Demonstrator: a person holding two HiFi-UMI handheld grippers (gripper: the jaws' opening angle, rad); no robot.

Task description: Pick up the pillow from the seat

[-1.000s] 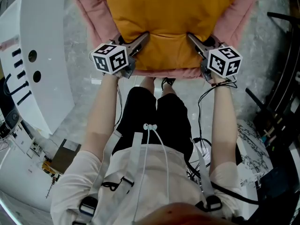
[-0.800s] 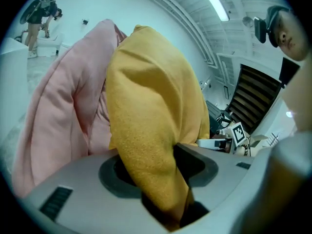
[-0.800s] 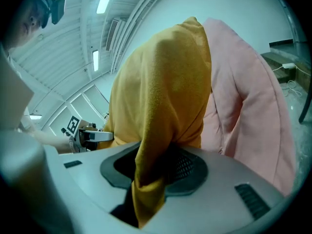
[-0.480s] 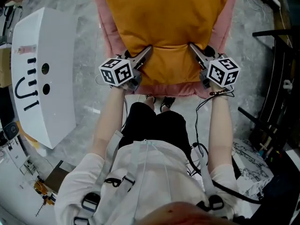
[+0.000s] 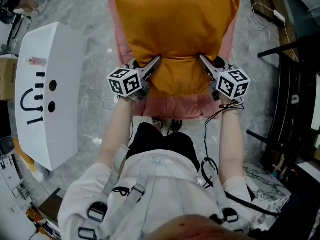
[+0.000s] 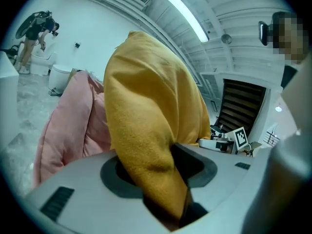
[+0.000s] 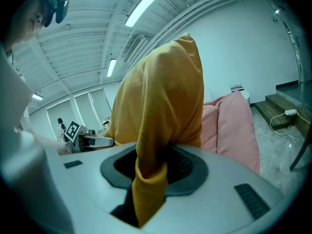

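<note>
The orange pillow [image 5: 175,29] hangs between both grippers, over the pink padded seat [image 5: 175,105]. My left gripper [image 5: 151,65] is shut on the pillow's near left corner, and my right gripper [image 5: 205,62] is shut on its near right corner. In the left gripper view the pillow [image 6: 146,106] rises from the left gripper [image 6: 163,184], its fabric pinched between the jaws, with the pink seat [image 6: 68,126] behind it. In the right gripper view a fold of the pillow [image 7: 161,101] is clamped in the right gripper [image 7: 148,184], and the pink seat [image 7: 234,126] lies to the right.
A white cabinet with black marks [image 5: 45,89] stands on the floor to the left. A black metal frame [image 5: 295,79] is at the right, and a white cable [image 5: 265,11] lies on the floor beyond it. A distant person [image 6: 36,28] stands far off.
The pillow has risen with both grippers, which keep their hold on its near corners. Its far corners now show, and more of the seat's front edge shows below it.
</note>
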